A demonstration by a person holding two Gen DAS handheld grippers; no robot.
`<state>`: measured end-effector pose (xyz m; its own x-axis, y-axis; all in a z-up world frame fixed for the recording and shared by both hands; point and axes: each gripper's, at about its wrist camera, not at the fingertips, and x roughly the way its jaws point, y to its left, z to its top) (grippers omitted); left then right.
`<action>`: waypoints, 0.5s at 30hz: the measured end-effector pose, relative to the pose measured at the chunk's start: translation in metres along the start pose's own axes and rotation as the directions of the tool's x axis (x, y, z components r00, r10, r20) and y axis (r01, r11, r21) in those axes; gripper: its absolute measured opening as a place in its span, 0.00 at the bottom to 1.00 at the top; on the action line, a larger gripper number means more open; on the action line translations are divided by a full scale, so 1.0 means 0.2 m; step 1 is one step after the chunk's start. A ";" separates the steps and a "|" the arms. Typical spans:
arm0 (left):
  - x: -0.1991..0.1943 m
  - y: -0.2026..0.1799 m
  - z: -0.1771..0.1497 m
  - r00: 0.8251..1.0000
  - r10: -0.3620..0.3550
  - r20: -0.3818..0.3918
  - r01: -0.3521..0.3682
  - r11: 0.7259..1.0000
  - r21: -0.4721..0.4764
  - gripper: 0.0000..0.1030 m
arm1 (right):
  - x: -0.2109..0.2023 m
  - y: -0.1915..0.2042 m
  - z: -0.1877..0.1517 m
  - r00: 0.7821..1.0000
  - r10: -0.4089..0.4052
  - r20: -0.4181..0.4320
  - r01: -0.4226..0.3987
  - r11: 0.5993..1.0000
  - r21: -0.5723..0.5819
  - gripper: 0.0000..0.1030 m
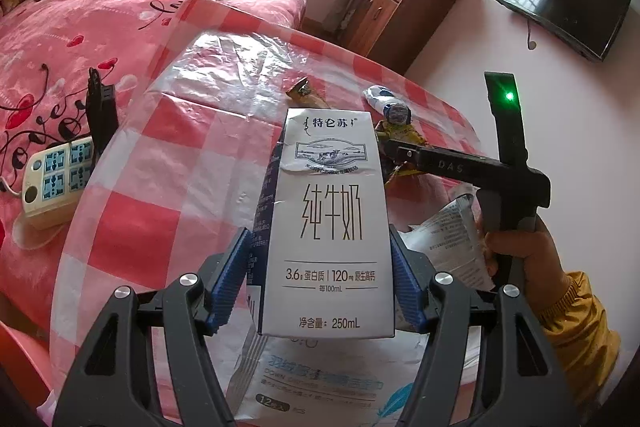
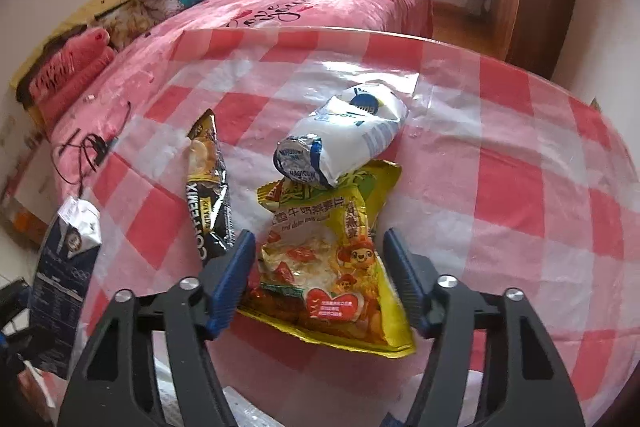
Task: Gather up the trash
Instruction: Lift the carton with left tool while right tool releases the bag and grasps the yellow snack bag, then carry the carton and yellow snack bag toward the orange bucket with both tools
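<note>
My left gripper (image 1: 320, 279) is shut on a white milk carton (image 1: 328, 227) and holds it upright above the table; the carton also shows at the left edge of the right wrist view (image 2: 68, 259). My right gripper (image 2: 318, 279) is open, its pads on either side of a yellow snack bag (image 2: 340, 267) lying on the checked table. A white and blue wrapper (image 2: 348, 135) lies on the bag's far end. A black coffee-mix sachet (image 2: 208, 195) lies to the left. The right gripper's body (image 1: 452, 167) shows in the left wrist view.
The table has a red and white checked cloth (image 2: 520, 187) under clear plastic. A white bag with blue print (image 1: 320, 387) lies below the carton. A pink bed (image 1: 80, 39) with a power strip (image 1: 56, 179) is at left. A wooden cabinet (image 1: 384, 15) stands behind.
</note>
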<state>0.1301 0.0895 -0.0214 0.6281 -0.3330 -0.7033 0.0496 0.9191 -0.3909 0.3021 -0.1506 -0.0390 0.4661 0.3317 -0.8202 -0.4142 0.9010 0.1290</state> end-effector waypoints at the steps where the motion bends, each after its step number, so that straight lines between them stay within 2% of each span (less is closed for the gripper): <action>1: 0.00 0.00 0.00 1.000 0.000 0.001 0.000 1.000 0.001 0.65 | 0.00 0.01 -0.01 1.000 -0.004 0.001 0.004 1.000 -0.015 0.54; 7: -0.02 0.00 -0.01 1.000 0.006 0.008 -0.007 1.000 0.009 0.65 | -0.03 0.06 -0.05 1.000 -0.026 0.015 0.027 0.996 -0.080 0.45; 15: -0.06 -0.01 -0.07 1.000 0.004 0.001 -0.004 1.000 0.010 0.65 | -0.16 0.01 -0.15 0.998 0.005 0.059 -0.005 1.000 -0.009 0.42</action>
<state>0.1122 0.0890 -0.0200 0.6291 -0.3291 -0.7043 0.0545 0.9224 -0.3823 0.2631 -0.1683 -0.0304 0.5092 0.3525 -0.7851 -0.4232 0.8969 0.1283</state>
